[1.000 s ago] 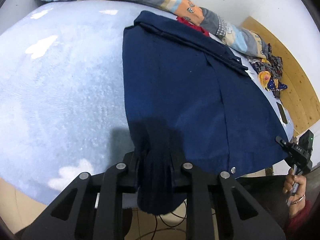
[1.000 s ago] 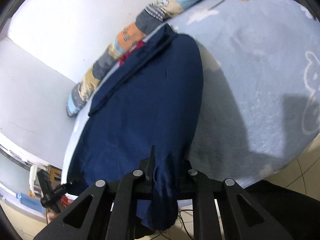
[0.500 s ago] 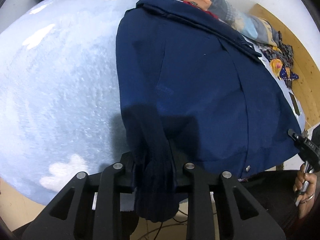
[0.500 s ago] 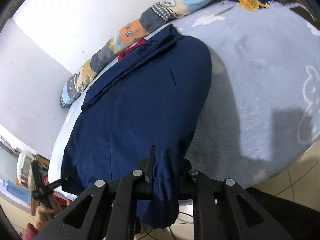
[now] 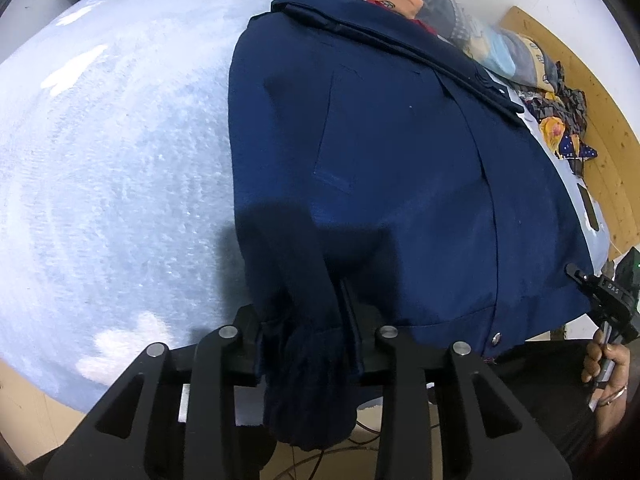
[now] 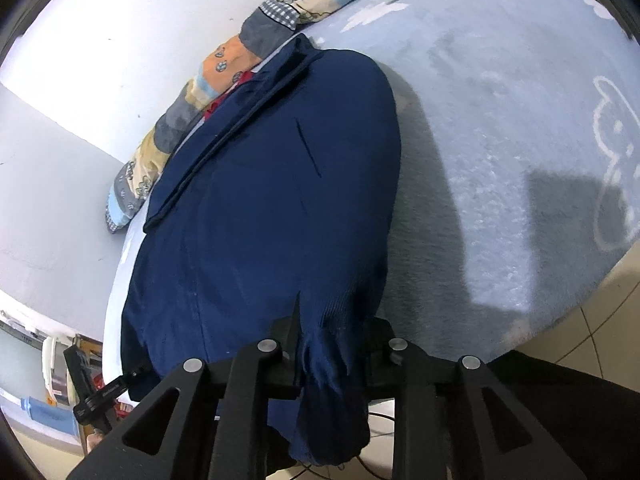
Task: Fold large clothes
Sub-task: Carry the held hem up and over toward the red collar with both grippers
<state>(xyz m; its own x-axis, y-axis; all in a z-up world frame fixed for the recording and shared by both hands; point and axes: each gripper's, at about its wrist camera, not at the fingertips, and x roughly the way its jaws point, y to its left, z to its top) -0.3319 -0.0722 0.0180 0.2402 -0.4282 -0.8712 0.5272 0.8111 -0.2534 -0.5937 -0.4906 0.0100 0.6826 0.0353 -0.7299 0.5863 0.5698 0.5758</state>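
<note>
A navy jacket (image 5: 400, 160) lies spread on the light blue fleece bed cover (image 5: 100, 160), collar at the far end. Its near hem hangs over the bed's edge. My left gripper (image 5: 308, 320) has a bunched fold of that hem between its fingers, and its jaws are opening. In the right wrist view the same jacket (image 6: 272, 200) fills the middle. There my right gripper (image 6: 332, 332) has the hem's other corner between its fingers, jaws likewise opening. The cloth still fills both gaps. A hand (image 5: 604, 364) carries the right gripper at the left wrist view's far right.
A patchwork quilt roll (image 6: 224, 68) lies along the wall behind the collar, with a red garment (image 6: 240, 80) beside it. Crumpled colourful clothes (image 5: 560, 128) and a dark flat device (image 5: 588, 212) sit near the bed's right edge. Tiled floor (image 6: 592, 328) lies below the near edge.
Both grippers have sunk toward the bed with the hem, so the jacket now lies flatter and looms larger. The gaps between both pairs of fingers have widened slightly around the cloth.
</note>
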